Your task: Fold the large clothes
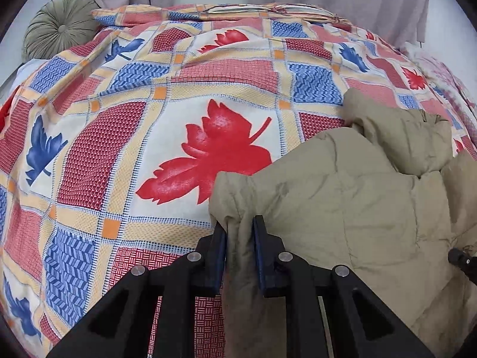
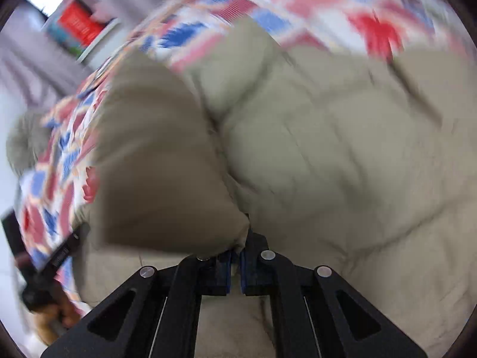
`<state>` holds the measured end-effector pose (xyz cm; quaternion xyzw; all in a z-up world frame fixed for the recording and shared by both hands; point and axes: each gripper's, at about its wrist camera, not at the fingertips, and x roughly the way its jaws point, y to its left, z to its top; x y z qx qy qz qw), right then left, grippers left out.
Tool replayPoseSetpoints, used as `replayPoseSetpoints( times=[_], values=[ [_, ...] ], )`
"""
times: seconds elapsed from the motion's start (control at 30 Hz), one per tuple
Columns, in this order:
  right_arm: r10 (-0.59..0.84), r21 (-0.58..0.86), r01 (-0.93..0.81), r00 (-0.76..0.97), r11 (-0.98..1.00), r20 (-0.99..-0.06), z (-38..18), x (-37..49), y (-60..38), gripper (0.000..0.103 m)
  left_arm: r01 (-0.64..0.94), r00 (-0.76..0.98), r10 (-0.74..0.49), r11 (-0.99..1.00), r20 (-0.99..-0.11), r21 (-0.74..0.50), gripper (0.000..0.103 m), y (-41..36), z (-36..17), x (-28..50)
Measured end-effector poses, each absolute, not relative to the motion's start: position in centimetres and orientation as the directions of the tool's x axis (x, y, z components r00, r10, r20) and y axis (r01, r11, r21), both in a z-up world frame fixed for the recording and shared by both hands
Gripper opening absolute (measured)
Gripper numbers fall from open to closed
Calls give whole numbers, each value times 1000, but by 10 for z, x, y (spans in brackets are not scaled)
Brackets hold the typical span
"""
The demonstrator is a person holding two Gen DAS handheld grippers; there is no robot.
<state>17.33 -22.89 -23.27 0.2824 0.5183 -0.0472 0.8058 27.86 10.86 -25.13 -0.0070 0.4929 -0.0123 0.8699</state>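
Early yet: the khaki puffer jacket (image 1: 351, 197) lies rumpled, unfolded, toward the right side of the bed (image 1: 119, 137), left tool (image 1: 240, 223) pinched on its sleeve end and right tool (image 2: 235, 256) clamped nearly shut on a fabric edge, so all folds remain.

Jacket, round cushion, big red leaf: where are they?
Jacket (image 1: 342, 185), left wrist view, on its puffy middle.
Cushion (image 1: 61, 25), left wrist view, on its centre button.
Red leaf (image 1: 214, 152), left wrist view, on the leaf's middle.

Bright even light, right view motion-blurred
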Motion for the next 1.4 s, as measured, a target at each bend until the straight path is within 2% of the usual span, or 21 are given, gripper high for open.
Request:
replayPoseSetpoints(
  times=[0.13,0.2,0.23,0.3,0.37,0.47,0.57,0.77,0.83,1.07,1.13,1.27,1.37,1.4],
  values=[
    [339,526,433,438,732,-832,-251,164,-250,10,-9,509,11,1000,-861,7,19,113,-243,276],
    [353,526,448,415,723,-838,-247,157,-256,18,-26,511,27,1000,-859,16,19,119,-232,274],
    [359,523,439,404,731,-841,-242,152,-258,18,-34,516,34,999,-856,19,19,123,-226,270],
    [360,512,412,392,754,-846,-229,141,-262,18,-41,524,32,999,-851,12,19,132,-215,265],
    [300,457,380,405,805,-864,-210,130,-266,18,-53,522,15,998,-853,-15,19,141,-204,258],
    [214,389,325,461,862,-861,-186,131,-273,18,-18,523,-83,994,-848,-108,19,140,-192,242],
    [205,376,298,477,878,-855,-183,153,-273,18,61,493,-143,990,-858,-129,19,116,-197,228],
    [140,273,292,405,917,-903,-222,185,-257,18,53,417,-51,998,-907,-32,19,87,-258,215],
    [141,268,305,381,914,-914,-234,178,-258,14,42,419,-49,999,-907,-34,19,90,-268,215],
    [156,277,290,379,916,-912,-231,164,-264,14,21,387,-27,1000,-922,-21,19,88,-258,222],
    [180,313,318,386,895,-905,-221,158,-275,18,20,387,-25,1000,-922,-19,20,86,-247,220],
    [215,350,320,388,880,-896,-206,138,-288,19,59,371,-78,996,-925,-60,20,74,-228,208],
    [233,362,331,371,871,-899,-202,121,-298,27,90,354,-115,992,-928,-89,20,55,-216,195],
    [238,367,339,368,866,-899,-201,115,-302,35,102,349,-129,990,-928,-99,20,47,-213,189]
  ],
)
